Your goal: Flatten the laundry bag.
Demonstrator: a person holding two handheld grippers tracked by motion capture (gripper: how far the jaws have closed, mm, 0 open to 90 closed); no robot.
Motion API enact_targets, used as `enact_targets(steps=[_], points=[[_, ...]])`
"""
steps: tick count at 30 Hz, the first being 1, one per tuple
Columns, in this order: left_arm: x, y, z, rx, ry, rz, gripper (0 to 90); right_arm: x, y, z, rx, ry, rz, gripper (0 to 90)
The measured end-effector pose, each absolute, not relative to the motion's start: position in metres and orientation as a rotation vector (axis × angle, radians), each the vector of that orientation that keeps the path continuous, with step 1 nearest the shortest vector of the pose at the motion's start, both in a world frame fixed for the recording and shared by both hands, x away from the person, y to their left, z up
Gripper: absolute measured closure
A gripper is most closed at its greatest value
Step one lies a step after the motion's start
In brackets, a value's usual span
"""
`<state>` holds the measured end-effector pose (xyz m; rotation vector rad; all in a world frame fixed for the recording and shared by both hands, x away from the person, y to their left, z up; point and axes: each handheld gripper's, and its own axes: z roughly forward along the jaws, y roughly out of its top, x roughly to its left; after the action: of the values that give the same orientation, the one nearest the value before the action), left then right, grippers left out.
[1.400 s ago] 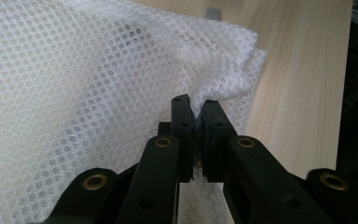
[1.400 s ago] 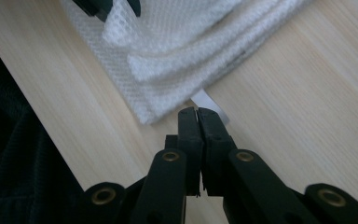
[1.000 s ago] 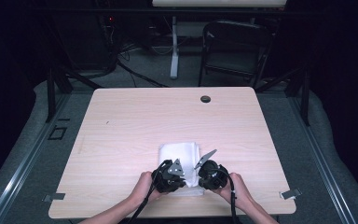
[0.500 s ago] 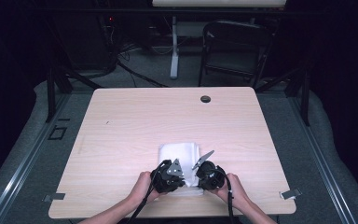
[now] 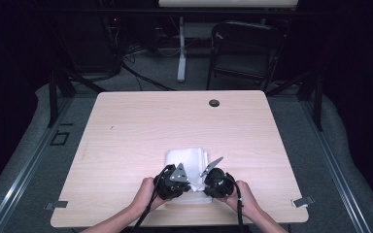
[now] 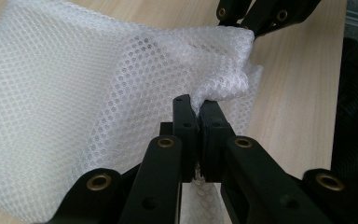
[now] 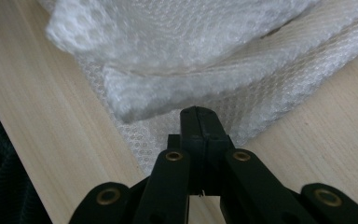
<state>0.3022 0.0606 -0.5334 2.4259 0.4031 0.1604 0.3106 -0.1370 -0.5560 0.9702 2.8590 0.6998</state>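
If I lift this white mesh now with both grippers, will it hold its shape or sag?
Probably sag: the mesh bunches and folds where the left gripper pinches it. Likely light, since it is thin, open netting. It may also unfold, as loose layers lie stacked ahead of the right gripper.

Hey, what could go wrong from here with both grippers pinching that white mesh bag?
1. The left gripper grips only a thin bunch of the white mesh bag, so it may slip free if pulled.
2. The right gripper is shut over a single mesh layer at the edge; hard pulling apart might snag or stretch the netting.
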Motion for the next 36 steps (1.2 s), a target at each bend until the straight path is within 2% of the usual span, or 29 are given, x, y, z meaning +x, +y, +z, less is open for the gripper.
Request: enact_targets(steps=[36], points=[[0.295,0.102,-0.507,2.282,0.498,0.262,87.5,0.311,-0.14,-0.554,0.999,2.875,0.644,90.0]])
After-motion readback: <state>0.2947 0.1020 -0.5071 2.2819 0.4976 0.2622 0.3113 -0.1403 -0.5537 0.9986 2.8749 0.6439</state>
